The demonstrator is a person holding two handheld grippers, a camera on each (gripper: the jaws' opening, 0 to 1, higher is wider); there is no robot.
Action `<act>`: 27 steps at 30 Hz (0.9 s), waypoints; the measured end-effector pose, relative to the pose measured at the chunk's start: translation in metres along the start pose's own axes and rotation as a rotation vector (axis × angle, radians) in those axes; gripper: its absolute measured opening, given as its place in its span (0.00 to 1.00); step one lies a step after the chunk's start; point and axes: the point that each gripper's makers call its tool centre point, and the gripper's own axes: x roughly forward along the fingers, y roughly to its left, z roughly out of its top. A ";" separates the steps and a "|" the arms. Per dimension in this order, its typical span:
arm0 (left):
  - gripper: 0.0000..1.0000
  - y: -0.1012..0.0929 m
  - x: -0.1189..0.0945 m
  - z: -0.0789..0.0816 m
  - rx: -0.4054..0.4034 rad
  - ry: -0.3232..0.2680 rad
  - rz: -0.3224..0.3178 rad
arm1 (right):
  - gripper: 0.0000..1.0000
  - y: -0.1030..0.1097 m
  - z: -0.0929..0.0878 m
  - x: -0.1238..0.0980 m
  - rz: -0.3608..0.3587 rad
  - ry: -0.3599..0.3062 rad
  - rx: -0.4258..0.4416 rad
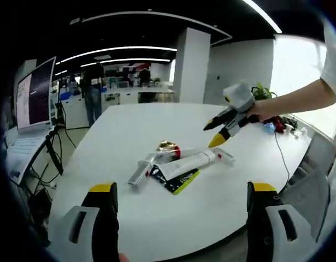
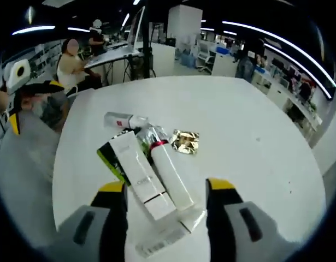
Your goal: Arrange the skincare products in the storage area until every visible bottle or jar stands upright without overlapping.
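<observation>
Skincare tubes [image 2: 157,174] lie heaped on the table [image 2: 249,136]; your right gripper [image 2: 166,194], jaws wide, should straddle one tube squarely.

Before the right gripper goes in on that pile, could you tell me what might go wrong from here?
1. The white tubes lie overlapping on the black and green packet, so closing the open right gripper there may catch two at once.
2. Pulling one out may roll the gold-capped item aside.
3. The white table is smooth, so items could slide.
</observation>
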 end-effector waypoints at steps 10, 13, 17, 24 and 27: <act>0.97 0.003 -0.001 0.000 -0.014 0.000 0.017 | 0.49 -0.001 0.008 0.038 0.071 0.088 -0.051; 0.97 0.004 -0.001 -0.001 -0.019 0.001 0.020 | 0.48 -0.001 0.011 0.046 0.078 0.103 -0.075; 0.97 0.005 0.000 -0.001 -0.024 0.001 0.024 | 0.43 -0.001 0.013 0.057 0.094 0.128 -0.062; 0.97 0.006 -0.001 0.000 -0.031 0.000 0.032 | 0.40 0.008 0.013 0.077 0.139 0.180 -0.093; 0.97 0.007 -0.001 0.001 -0.037 -0.002 0.037 | 0.36 0.010 0.015 0.083 0.148 0.197 -0.103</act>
